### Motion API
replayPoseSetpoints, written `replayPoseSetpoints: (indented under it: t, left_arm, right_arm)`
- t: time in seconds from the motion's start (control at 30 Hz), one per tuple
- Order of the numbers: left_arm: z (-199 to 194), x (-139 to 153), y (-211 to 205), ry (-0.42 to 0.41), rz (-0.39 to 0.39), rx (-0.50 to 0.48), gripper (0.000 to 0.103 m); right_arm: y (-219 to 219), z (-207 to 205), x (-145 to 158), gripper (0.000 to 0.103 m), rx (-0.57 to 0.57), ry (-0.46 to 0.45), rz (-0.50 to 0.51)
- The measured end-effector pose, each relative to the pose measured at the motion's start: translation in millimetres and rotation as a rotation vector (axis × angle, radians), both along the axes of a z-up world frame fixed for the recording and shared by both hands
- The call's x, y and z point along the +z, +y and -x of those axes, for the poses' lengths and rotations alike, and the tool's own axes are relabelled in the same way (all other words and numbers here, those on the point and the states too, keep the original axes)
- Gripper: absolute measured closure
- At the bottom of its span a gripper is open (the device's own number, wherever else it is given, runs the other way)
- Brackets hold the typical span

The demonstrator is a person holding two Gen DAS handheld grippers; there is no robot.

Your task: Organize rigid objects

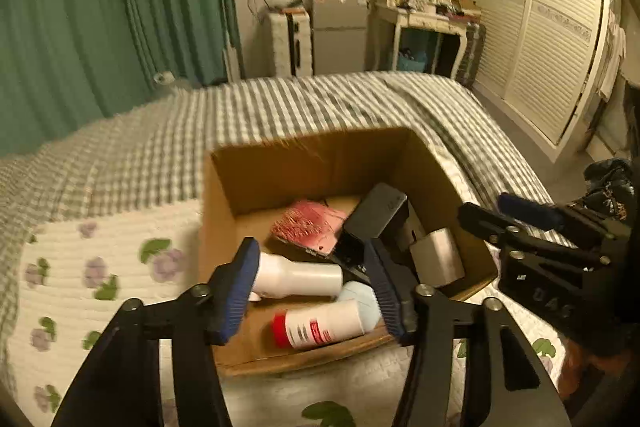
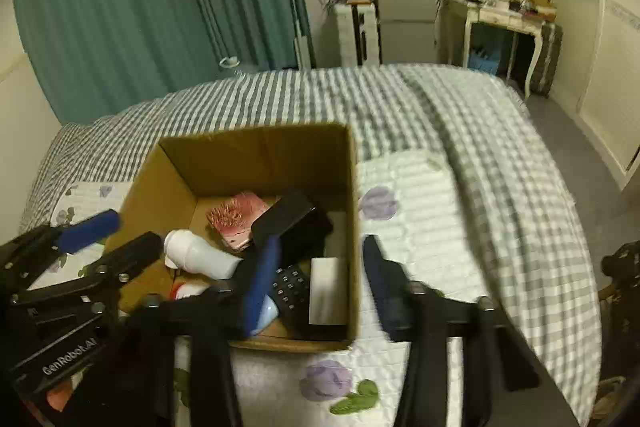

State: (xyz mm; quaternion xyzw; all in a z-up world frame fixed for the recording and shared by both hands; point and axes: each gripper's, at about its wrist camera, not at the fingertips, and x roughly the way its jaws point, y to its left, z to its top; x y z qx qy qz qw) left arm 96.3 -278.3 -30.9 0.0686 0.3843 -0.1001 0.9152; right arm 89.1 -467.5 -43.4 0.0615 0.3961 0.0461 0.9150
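An open cardboard box (image 1: 224, 227) (image 2: 352, 227) stands on the bed. Inside lie a white bottle (image 1: 298, 279) (image 2: 200, 255), a white tube with a red cap (image 1: 320, 327), a pink-red packet (image 1: 308, 227) (image 2: 236, 215), a black flat device (image 1: 376, 211) (image 2: 292, 223), a silver block (image 1: 438, 257) (image 2: 328, 291) and a black keypad remote (image 2: 290, 287). My left gripper (image 1: 312, 291) is open and empty above the box's near side. My right gripper (image 2: 316, 283) is open and empty over the box's right wall; it also shows in the left wrist view (image 1: 532, 227).
The box rests on a white flowered quilt (image 1: 100, 267) (image 2: 416, 195) over a grey checked bedspread (image 1: 280, 107) (image 2: 480, 131). Green curtains, a small fridge (image 1: 340, 31), a dressing table with a mirror (image 1: 424, 11) and louvred wardrobe doors (image 1: 540, 39) stand beyond the bed.
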Motion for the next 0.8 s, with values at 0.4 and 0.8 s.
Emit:
replayPoseSetpoints:
  t: [0.4, 0.8]
  left_arm:
    - [51, 67, 22, -0.177, 0.012, 0.191, 0.028]
    - [86, 55, 27, -0.329, -0.034, 0.263, 0.028]
  right_arm:
    - [4, 59, 74, 0.008, -0.023, -0.217, 0.082]
    - [-6, 84, 73, 0.0, -0.044, -0.295, 0.074]
